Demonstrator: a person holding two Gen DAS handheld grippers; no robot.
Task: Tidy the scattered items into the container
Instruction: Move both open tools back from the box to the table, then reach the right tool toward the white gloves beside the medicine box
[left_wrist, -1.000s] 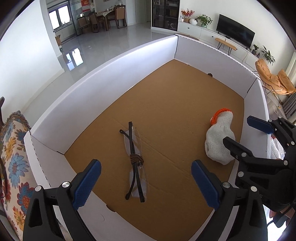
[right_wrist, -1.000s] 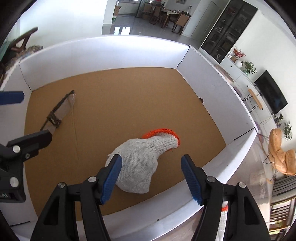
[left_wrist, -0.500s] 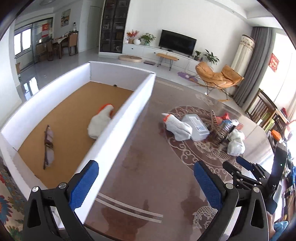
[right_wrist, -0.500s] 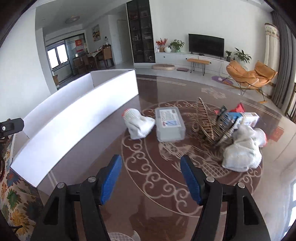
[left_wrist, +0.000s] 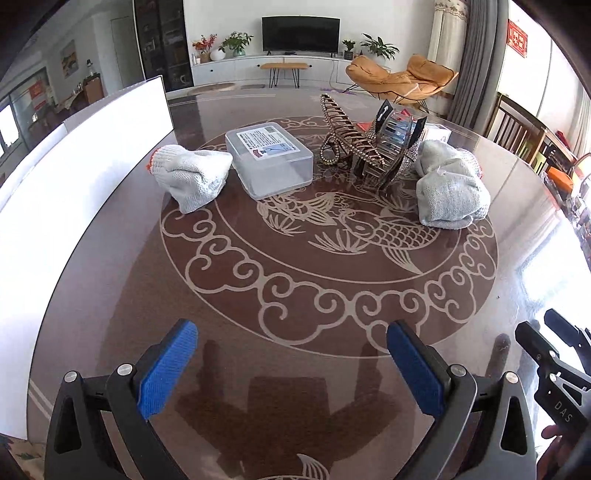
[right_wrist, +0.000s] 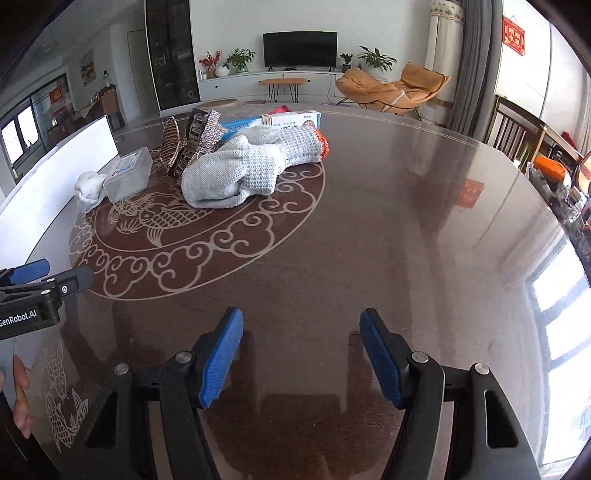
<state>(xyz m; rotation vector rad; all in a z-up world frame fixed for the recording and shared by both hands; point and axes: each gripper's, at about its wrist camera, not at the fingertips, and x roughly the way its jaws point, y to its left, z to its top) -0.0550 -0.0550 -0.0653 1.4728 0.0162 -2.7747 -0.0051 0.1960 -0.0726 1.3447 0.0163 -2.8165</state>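
On the dark patterned table lie a rolled white glove with an orange cuff (left_wrist: 192, 175), a clear plastic box (left_wrist: 269, 158), a pair of glittery hair clips (left_wrist: 365, 147) and a bigger bundle of grey-white gloves (left_wrist: 448, 188). The white container wall (left_wrist: 85, 162) runs along the left. My left gripper (left_wrist: 291, 365) stands open and empty over bare table, well short of the items. Open too, my right gripper (right_wrist: 301, 356) has nothing between its pads; the glove bundle (right_wrist: 243, 168) lies far ahead to its left. Each gripper shows at the edge of the other's view.
A flat carton (right_wrist: 280, 120) lies behind the glove bundle. Wooden chairs (left_wrist: 517, 129) stand past the table's right edge. A person's fingers (right_wrist: 20, 391) show at the lower left. The table's near half is bare glass.
Both grippers have swung from above the container, where the glasses and a glove lie, out to the right over the table. Both stayed open and empty.
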